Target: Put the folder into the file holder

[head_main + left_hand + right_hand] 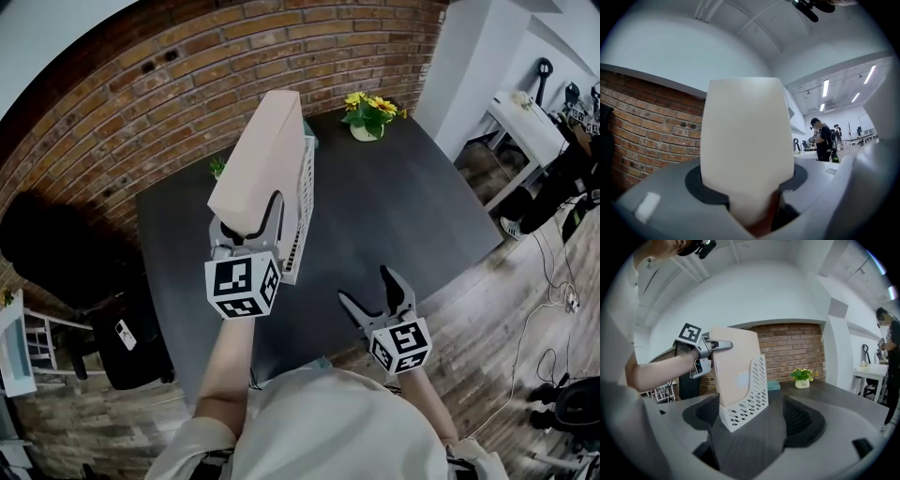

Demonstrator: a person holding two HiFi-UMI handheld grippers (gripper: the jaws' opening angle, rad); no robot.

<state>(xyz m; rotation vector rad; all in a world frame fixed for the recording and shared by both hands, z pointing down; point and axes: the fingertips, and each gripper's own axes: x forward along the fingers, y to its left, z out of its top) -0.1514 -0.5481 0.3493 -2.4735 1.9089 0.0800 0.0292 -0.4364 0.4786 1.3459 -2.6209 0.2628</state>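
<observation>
left tongs point(247, 221): clenched on folder point(262, 150) top edge to steer it down | folder: lower end inside file holder point(302, 217), leaning, seemingly not fully seated | right tongs point(366, 286): released, empty, held clear above surface point(403, 206)

The left gripper point(246, 217) holds the near edge of a pale pink folder point(261, 155) between its jaws. The folder stands upright over the white file holder point(302, 214), which shows along the folder's right side. The right gripper point(366, 286) hangs over the dark table point(403, 216) near the front edge, with its jaws apart and nothing between them. A pot of yellow flowers point(368, 114) stands at the far corner.
</observation>
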